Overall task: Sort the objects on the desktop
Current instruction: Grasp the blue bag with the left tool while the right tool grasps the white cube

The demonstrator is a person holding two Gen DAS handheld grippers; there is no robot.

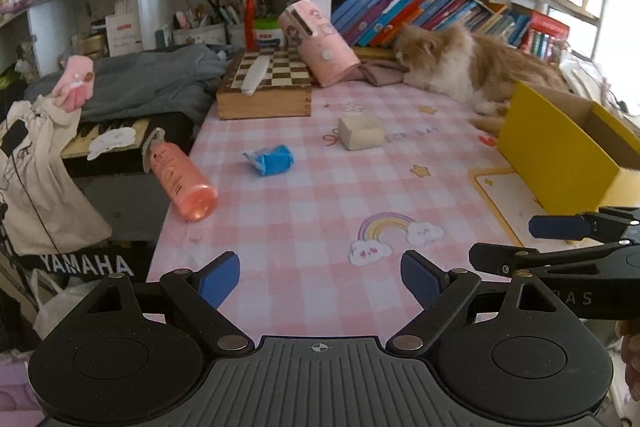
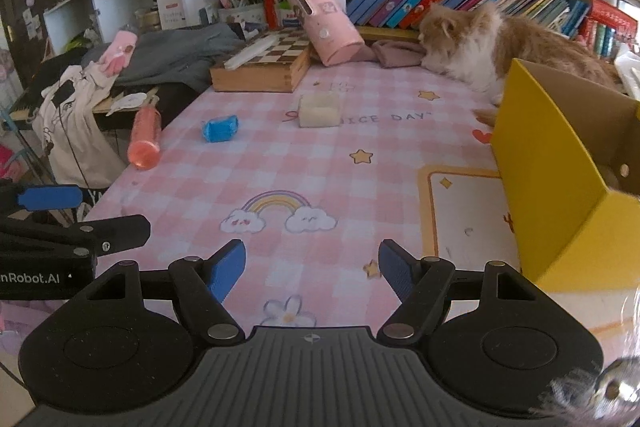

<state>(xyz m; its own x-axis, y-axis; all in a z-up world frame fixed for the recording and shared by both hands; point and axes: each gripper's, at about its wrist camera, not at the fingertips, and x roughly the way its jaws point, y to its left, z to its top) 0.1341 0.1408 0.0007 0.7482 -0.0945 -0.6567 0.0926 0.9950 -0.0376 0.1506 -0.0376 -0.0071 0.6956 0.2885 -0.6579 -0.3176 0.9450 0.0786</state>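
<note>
While I hold both grippers low over the pink checked tablecloth point(image 1: 304, 211), the things to sort lie ahead around the small beige box point(image 1: 361, 133). Blue packet point(image 1: 271, 159) sits near the box, on its left. Pink spray bottle point(image 1: 182, 179) lies on its side further left of the box, at the cloth's edge. Wooden chessboard point(image 1: 266, 87) is beyond the box, with a white strip lying on top. Pink cylindrical case point(image 1: 318, 45) leans tilted against the chessboard's right end, behind the box. Yellow cardboard box point(image 1: 560, 151) stands open well to the right of the beige box. Cat point(image 1: 472, 63) lies between the two, further back, in front of a row of books.

Left gripper point(image 1: 320, 279): jaws apart, nothing between the blue pads. Right gripper point(image 2: 312, 267): jaws apart, nothing between them either. The two sit side by side, each showing in the other's view.
</note>
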